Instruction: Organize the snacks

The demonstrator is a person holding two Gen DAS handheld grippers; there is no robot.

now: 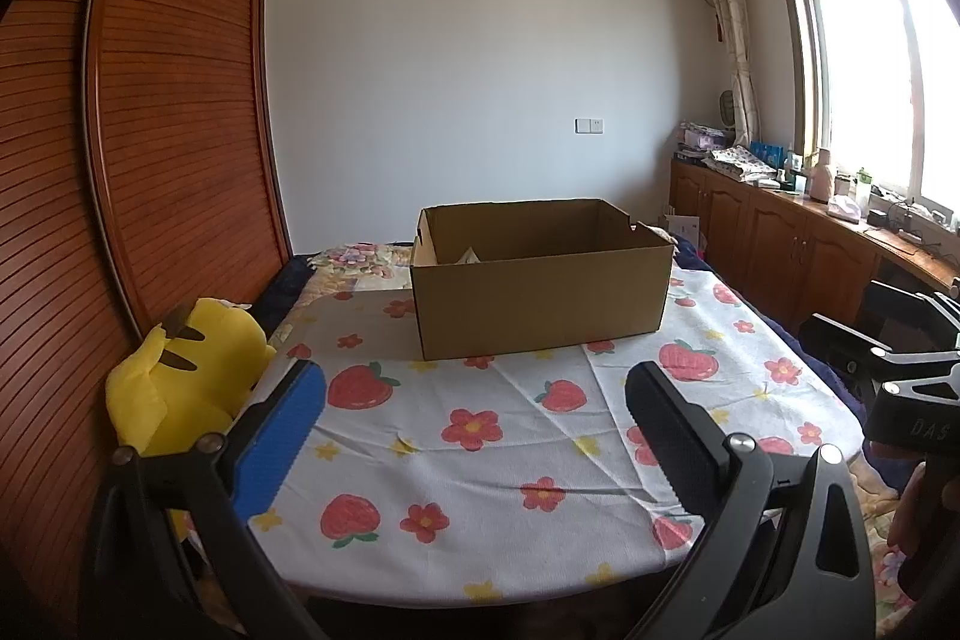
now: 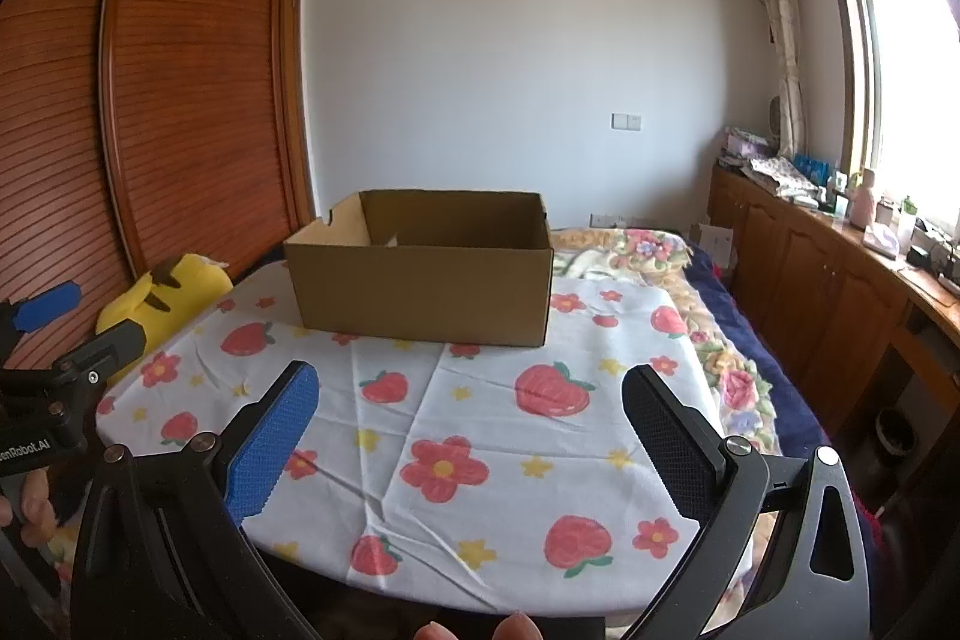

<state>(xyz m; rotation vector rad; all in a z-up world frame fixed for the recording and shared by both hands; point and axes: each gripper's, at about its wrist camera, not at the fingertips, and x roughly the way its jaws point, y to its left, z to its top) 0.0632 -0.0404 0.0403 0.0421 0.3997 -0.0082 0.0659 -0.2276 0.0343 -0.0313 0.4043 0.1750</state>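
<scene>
An open brown cardboard box stands at the far side of a table covered with a strawberry-and-flower cloth. A small pale item shows inside the box near its back wall; I cannot tell what it is. My left gripper hovers open over the near part of the cloth, nothing between its blue and black fingers. My right gripper is likewise open and empty, short of the box. Each view catches the other gripper's body at its edge.
A yellow plush toy lies at the table's left edge beside a wooden louvred wardrobe. A bed with a floral blanket lies behind the table. Wooden cabinets with clutter run under the window at right.
</scene>
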